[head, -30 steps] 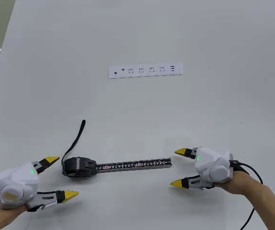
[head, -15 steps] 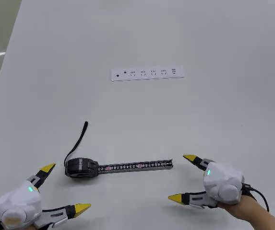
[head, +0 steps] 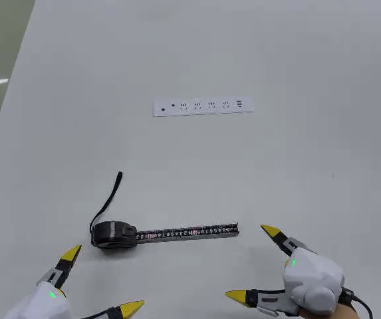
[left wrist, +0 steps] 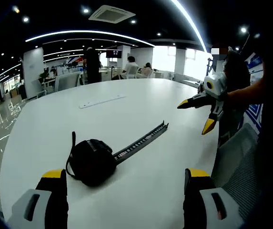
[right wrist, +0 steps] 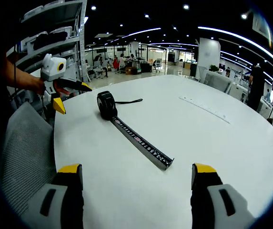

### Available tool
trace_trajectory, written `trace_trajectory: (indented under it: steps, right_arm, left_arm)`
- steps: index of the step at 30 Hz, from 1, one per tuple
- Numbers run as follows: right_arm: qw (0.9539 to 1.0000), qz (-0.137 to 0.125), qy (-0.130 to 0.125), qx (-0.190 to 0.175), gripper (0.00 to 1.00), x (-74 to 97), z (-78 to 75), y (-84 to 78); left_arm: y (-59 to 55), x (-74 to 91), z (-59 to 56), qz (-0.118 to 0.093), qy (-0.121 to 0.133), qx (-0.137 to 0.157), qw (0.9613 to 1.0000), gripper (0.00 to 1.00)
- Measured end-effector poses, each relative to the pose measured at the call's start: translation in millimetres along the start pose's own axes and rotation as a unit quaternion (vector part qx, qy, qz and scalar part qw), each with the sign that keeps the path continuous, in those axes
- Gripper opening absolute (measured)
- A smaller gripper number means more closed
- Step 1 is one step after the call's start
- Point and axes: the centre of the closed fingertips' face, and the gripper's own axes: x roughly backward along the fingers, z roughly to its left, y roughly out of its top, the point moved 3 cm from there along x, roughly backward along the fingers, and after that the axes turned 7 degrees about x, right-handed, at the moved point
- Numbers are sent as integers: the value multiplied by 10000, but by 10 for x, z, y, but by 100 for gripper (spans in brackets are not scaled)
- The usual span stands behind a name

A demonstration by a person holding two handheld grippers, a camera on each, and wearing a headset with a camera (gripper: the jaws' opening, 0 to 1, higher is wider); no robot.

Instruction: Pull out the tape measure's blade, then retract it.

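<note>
A black tape measure (head: 113, 234) lies on the white table with its blade (head: 187, 232) pulled out to the right, flat on the surface; a black wrist strap (head: 108, 199) trails away from the case. The case (left wrist: 92, 161) and blade (left wrist: 141, 140) lie ahead of my left gripper (left wrist: 124, 177), which is open and empty. My left gripper (head: 100, 282) sits near the bottom left edge, short of the case. My right gripper (head: 255, 263) is open and empty, below the blade's tip (right wrist: 166, 164). The case (right wrist: 106, 105) lies further off in the right gripper view.
A white power strip (head: 202, 106) lies flat further back on the table. The table's near edge runs just below both grippers. A grey mesh chair back (right wrist: 24, 148) stands beside the table edge. People sit in the office behind.
Both grippers have drawn back toward the near edge of the table, away from the tape measure. The tape measure and its extended blade stay where they were.
</note>
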Motion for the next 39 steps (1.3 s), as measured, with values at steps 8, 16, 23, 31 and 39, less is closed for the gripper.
trace_trajectory:
  steps: [8,16,23,31,39]
  right_arm:
    - [9988,-136,-344,-311,100,126,114,81]
    - [9965,-263,-582,-536,100,213,199,148]
    - [9949,-317,-704,-648,100,255,292,187]
    - [9904,-444,-976,-872,100,310,301,232]
    - [9891,-465,-1043,-930,100,331,319,242]
  left_arm:
    - [28,120,-127,-160,413,180,9989,100]
    - [46,193,-183,-258,762,313,9963,100]
    - [44,254,-206,-298,1065,423,9930,100]
    - [3,271,-226,-323,1178,604,9907,100]
    - [21,278,-225,-374,1386,700,9872,100]
